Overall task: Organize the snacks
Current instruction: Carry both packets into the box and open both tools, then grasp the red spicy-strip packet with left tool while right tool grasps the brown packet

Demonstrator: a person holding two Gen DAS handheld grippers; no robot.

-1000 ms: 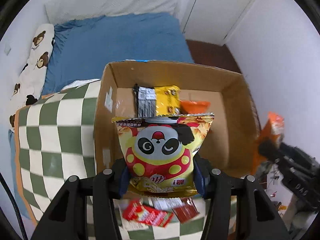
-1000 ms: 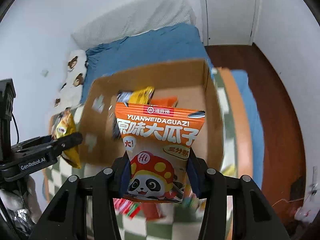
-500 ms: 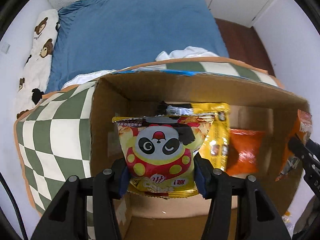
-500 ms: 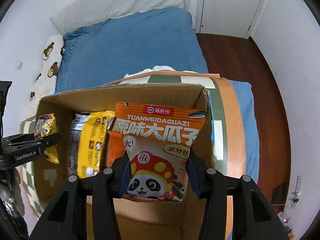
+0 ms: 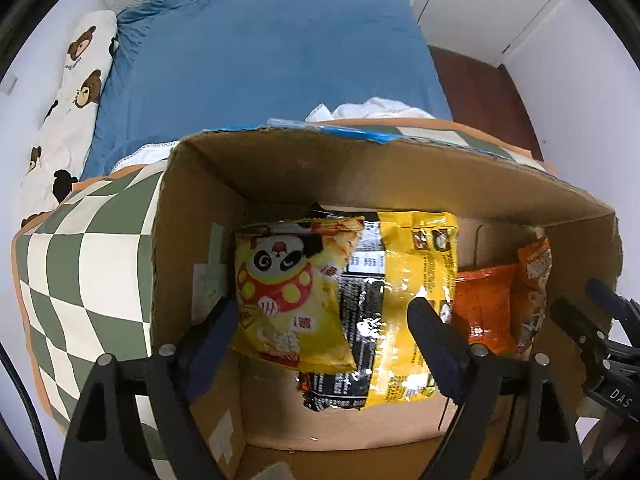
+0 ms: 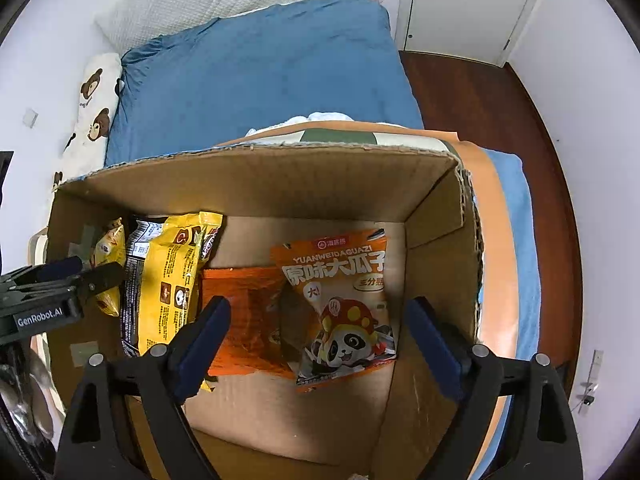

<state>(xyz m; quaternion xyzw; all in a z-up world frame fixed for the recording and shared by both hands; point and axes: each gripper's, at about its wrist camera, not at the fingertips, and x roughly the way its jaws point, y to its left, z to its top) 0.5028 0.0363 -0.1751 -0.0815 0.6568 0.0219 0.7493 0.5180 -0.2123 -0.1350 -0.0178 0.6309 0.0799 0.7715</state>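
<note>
Both ur grippers, left [image 5: 324,332] & right [image 6: 320,332], have jaws wide w/ nothing held, yellow bag [image 5: 288,292] & orange bag [image 6: 340,300] lie in the box [image 6: 256,176], more prob left outside.

A bed [image 5: 260,60] in blue sheeting stretches ahead of the hand-held gripper [image 5: 324,340]. On it lie a bear-print pillow [image 5: 68,92] to the far left, a green-checked blanket [image 5: 80,264], and on that blanket a cardboard box [image 5: 360,168].
</note>
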